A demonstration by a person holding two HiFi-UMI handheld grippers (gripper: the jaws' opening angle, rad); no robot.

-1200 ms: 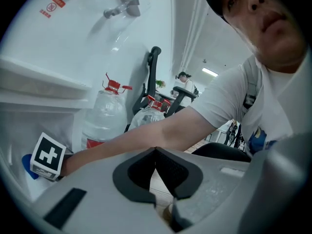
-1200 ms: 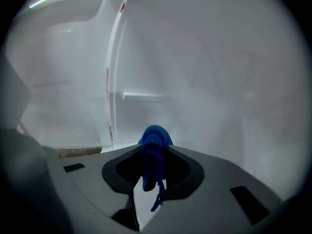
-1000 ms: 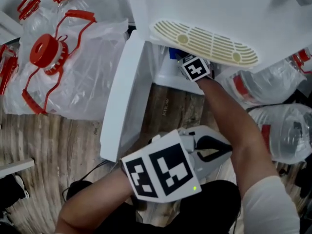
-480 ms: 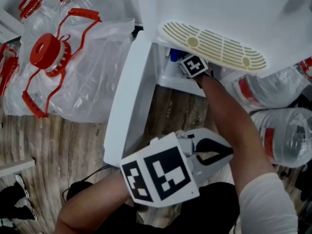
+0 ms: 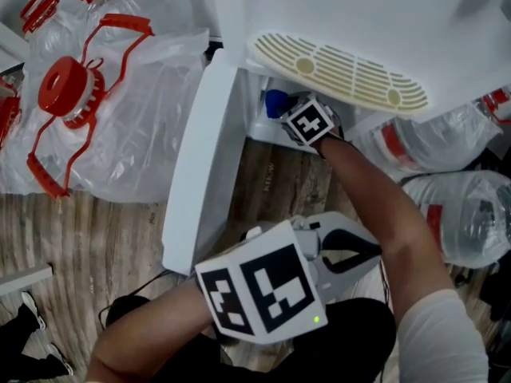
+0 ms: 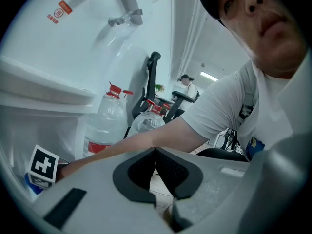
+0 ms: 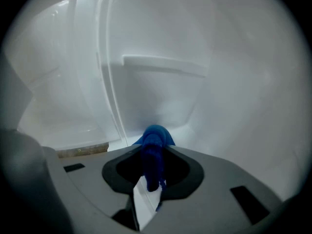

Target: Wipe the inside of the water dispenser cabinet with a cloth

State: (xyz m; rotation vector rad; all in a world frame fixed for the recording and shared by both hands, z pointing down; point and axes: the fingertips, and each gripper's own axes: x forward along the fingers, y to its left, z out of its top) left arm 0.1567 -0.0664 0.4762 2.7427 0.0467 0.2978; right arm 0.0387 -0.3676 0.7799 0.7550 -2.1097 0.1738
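Observation:
The white water dispenser cabinet stands open, its door swung out to the left. My right gripper reaches into the opening and is shut on a blue cloth. In the right gripper view the blue cloth sticks out from between the jaws of the right gripper, close to the cabinet's white inner floor and back wall. My left gripper is held back near my lap, shut with nothing in it. The left gripper points across the right arm.
A beige slotted drip tray juts out above the cabinet opening. Large water bottles with red caps in clear plastic lie at the left. More bottles lie at the right. The floor is wood.
The right gripper with the blue cloth has drawn back a little toward the cabinet's front and to the left, so the cloth now shows in the head view. The left gripper has hardly moved.

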